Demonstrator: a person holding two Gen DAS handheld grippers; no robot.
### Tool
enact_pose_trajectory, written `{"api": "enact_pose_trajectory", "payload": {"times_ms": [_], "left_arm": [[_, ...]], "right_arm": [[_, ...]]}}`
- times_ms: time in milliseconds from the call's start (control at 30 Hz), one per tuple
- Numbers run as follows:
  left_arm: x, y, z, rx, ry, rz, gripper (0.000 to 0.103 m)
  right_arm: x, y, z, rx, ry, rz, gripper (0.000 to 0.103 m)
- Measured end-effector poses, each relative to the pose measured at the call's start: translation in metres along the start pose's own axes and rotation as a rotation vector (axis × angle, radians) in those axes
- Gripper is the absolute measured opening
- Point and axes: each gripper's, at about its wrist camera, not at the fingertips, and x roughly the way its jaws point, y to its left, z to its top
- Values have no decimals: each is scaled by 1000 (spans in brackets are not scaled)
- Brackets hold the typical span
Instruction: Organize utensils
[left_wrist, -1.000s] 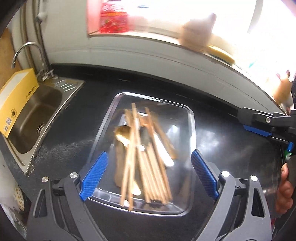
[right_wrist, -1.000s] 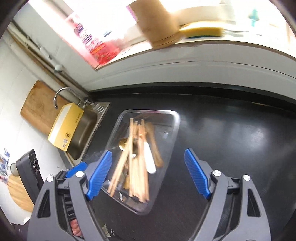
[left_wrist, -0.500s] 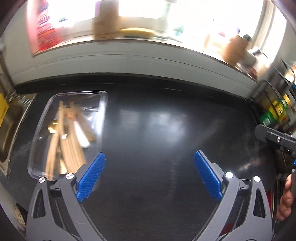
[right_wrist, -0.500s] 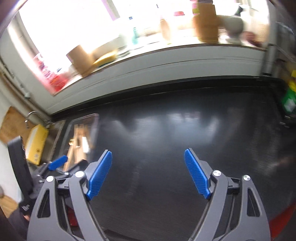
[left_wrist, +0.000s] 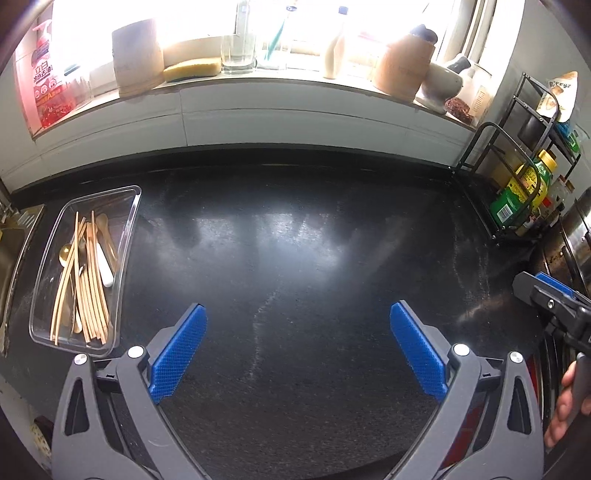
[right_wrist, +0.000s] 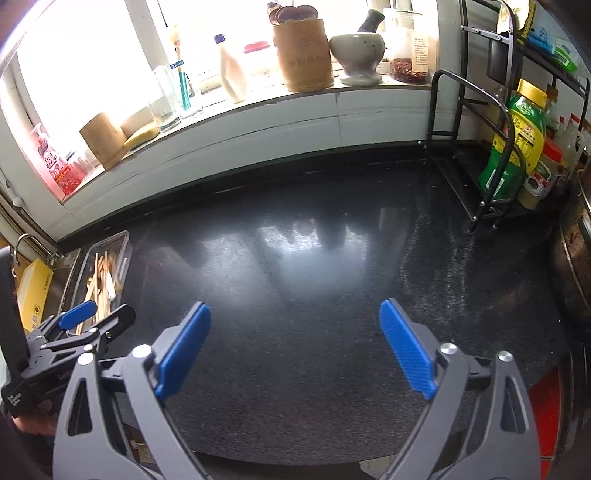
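The left gripper (left_wrist: 295, 343) fills the lower part of its own view with its blue pads spread wide apart and nothing between them; below the gap lies only bare black bench (left_wrist: 295, 240). The right gripper (right_wrist: 293, 345) is the same in its view: jaws wide, holding nothing, over the dark, glossy bench surface. Each gripper also shows in the other's view (the left one at the lower left edge of the right wrist view, the right one at the far right edge of the left wrist view, with fingers of the holding hand below it).

Further out, at the left of the left wrist view, a clear plastic tray (left_wrist: 127, 236) rests on the bench, well apart from both grippers. In it lie the utensils (left_wrist: 86, 280): a bundle of wooden chopsticks running lengthwise, a gold spoon, and a white-handled piece, all loosely heaped. Just left of the tray is the rim of a sink (left_wrist: 16, 243).

At the right of the frame stands a black wire rack (left_wrist: 517, 177) with bottles. Along the top, a bright windowsill (left_wrist: 258, 79) carries a wooden canister, a yellow sponge, a glass and a mortar.
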Motion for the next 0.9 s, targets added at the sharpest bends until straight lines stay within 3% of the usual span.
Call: {"api": "enact_pose_trajectory", "payload": {"times_ms": [233, 900], "left_arm": [[-1, -4, -1, -10, -8, 23, 97], [5, 4, 6, -27, -3, 53, 97]], "right_arm": [[6, -1, -1, -47, 7, -57, 96], [23, 3, 6, -48, 35, -29, 96]]}}
